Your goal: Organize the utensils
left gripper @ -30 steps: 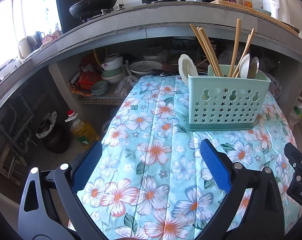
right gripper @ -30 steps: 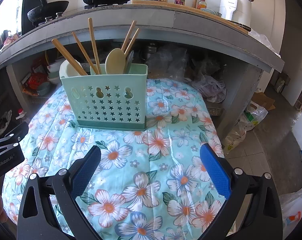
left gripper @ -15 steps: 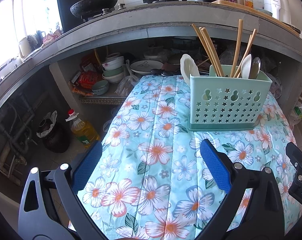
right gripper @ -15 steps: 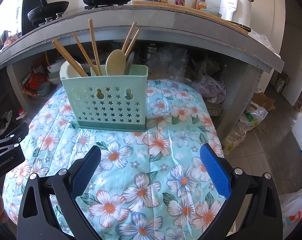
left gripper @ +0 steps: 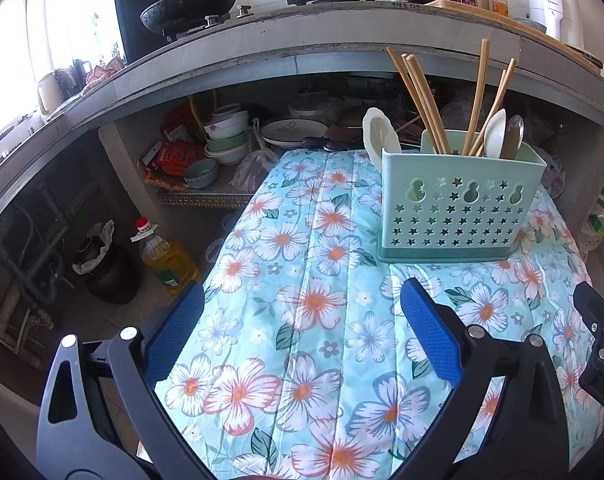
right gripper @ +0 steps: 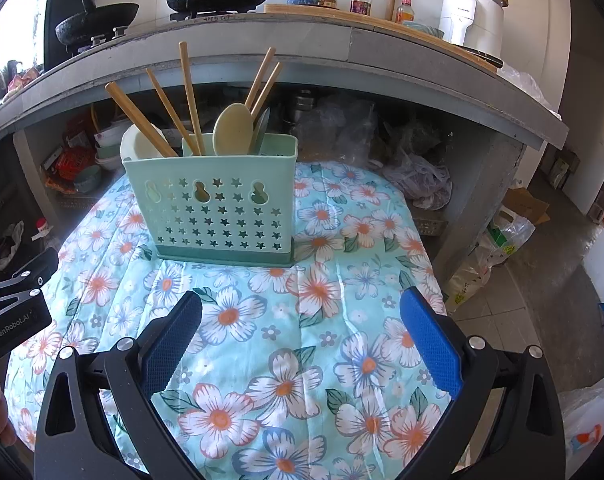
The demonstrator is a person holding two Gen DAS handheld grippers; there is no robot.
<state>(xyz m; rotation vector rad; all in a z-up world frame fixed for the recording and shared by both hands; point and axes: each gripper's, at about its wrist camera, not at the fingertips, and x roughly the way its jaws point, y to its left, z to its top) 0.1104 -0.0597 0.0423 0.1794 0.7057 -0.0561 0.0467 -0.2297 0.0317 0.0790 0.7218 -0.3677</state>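
A mint-green utensil holder (left gripper: 459,208) (right gripper: 218,208) with star-shaped holes stands upright on the floral cloth. Several wooden chopsticks (left gripper: 421,100) (right gripper: 188,92) lean out of it, along with a cream spoon (right gripper: 233,128) (left gripper: 495,132), a metal spoon (left gripper: 513,136) and a white ceramic spoon (left gripper: 375,138) at its left end. My left gripper (left gripper: 302,320) is open with nothing between its blue pads, in front and to the left of the holder. Open too and holding nothing, my right gripper (right gripper: 302,322) hovers in front of the holder, a little to its right.
The floral cloth (left gripper: 302,280) covers a small round table. Behind it a concrete counter (right gripper: 341,52) carries pots, bottles and a white appliance (right gripper: 473,12). Bowls and plates (left gripper: 226,136) fill the shelf below. An oil jug (left gripper: 164,256) stands on the floor at the left, bags (right gripper: 497,240) at the right.
Both views have drifted back very slightly from the holder. Both grippers stay open and nothing on the table has moved.
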